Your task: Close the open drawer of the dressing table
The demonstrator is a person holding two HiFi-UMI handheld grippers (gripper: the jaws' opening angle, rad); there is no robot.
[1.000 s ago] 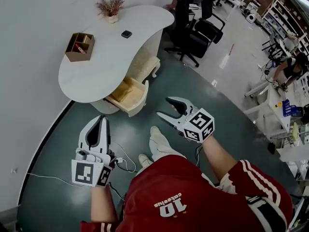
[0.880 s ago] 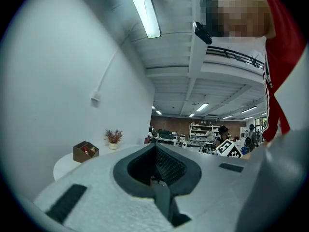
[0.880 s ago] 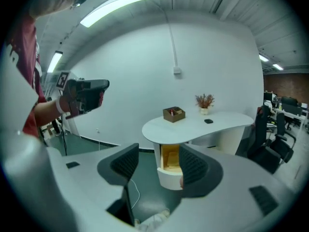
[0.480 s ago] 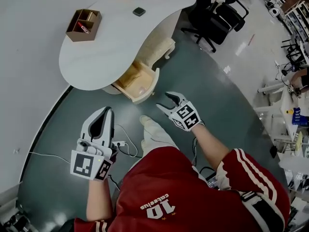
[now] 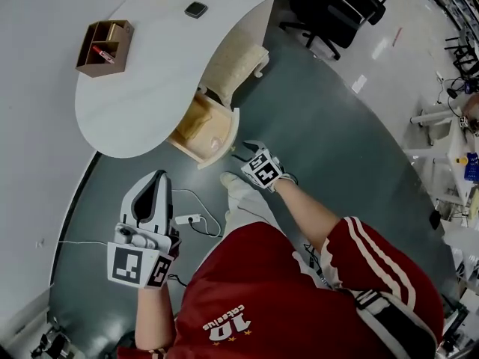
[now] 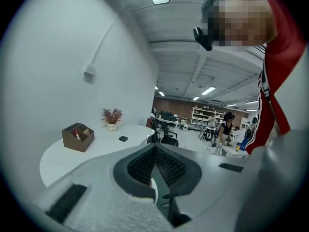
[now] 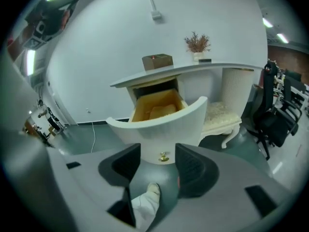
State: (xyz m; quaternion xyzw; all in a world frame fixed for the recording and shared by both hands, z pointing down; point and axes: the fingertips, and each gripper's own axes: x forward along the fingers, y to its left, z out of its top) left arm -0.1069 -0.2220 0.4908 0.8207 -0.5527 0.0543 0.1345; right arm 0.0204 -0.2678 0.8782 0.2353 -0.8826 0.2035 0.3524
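While the table [image 5: 142,81] stands by the wall, its drawer [image 5: 202,126] hangs open below the top. The right gripper [image 5: 244,151], near the drawer front, has jaws apart, just closing slightly, gripping nothing; the knob [image 7: 164,156] shows between them. The left gripper [image 5: 159,176] is closed, empty.

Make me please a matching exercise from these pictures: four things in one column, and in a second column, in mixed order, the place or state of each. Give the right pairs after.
Things:
1. drawer
2. brown box
3. left tongs
4. cushioned stool

Places or states:
A. stands on the white tabletop
B. shut, with nothing between them
C. pulled out, open
D. on the floor, partly under the tabletop

Right pairs: 1-C, 2-A, 3-B, 4-D.
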